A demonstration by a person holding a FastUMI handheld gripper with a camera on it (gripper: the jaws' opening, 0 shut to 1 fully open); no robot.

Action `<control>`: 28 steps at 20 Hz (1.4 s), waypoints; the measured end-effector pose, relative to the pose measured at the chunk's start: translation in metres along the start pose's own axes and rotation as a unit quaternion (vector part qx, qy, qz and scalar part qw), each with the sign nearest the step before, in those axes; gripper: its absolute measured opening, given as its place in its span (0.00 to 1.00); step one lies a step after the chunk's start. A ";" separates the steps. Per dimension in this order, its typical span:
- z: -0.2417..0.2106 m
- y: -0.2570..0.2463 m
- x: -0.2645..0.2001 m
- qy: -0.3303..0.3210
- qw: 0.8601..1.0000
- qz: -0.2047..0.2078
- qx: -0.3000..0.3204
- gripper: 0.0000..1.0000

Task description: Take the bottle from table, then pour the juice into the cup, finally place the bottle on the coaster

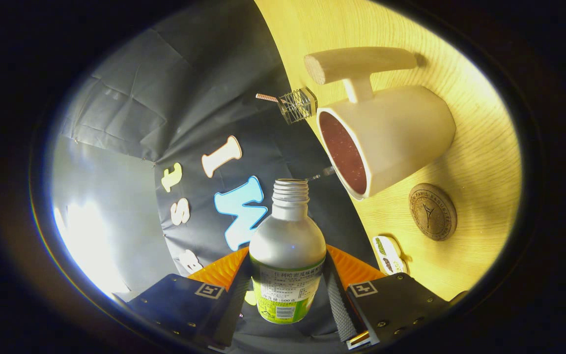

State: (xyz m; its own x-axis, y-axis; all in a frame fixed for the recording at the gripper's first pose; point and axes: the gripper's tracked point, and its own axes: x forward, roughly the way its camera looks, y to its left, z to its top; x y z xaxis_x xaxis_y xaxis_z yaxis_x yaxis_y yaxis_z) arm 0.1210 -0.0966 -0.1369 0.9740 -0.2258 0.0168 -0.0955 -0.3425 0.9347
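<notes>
Tool (287,290) of mine gripped the uncapped bottle (287,255) between both fingers, its mouth tilted toward the cup (391,137) beside the coaster (432,211) on the worktop (479,128).

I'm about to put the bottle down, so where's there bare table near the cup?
Claw is shut on the bottle. Bare table lies beyond the cup and past the coaster. The strip between cup, coaster and small packet is crowded.

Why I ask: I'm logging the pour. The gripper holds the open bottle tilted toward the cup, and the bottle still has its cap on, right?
Not quite. The gripper view shows the bottle held between the fingers of the gripper with its threaded neck bare: the cap is off. The rest stands: it is tipped with its mouth near the cup.
</notes>
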 end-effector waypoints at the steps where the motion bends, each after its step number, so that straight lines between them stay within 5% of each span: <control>1: 0.001 -0.001 -0.002 0.000 1.000 0.000 0.000 0.77; 12: 0.005 -0.021 -0.005 0.015 0.999 -0.013 -0.044 0.77; 20: 0.003 -0.024 -0.006 0.042 0.990 -0.023 -0.135 0.77; 24: -0.003 -0.011 -0.008 0.059 0.973 -0.011 -0.221 0.77; 28: 0.001 -0.007 -0.014 0.069 0.936 -0.019 -0.346 0.77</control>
State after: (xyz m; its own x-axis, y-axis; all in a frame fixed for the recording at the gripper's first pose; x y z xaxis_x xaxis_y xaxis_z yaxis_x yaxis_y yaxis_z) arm 0.1076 -0.0925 -0.1438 0.9958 -0.0890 -0.0203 0.0491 0.3348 0.9410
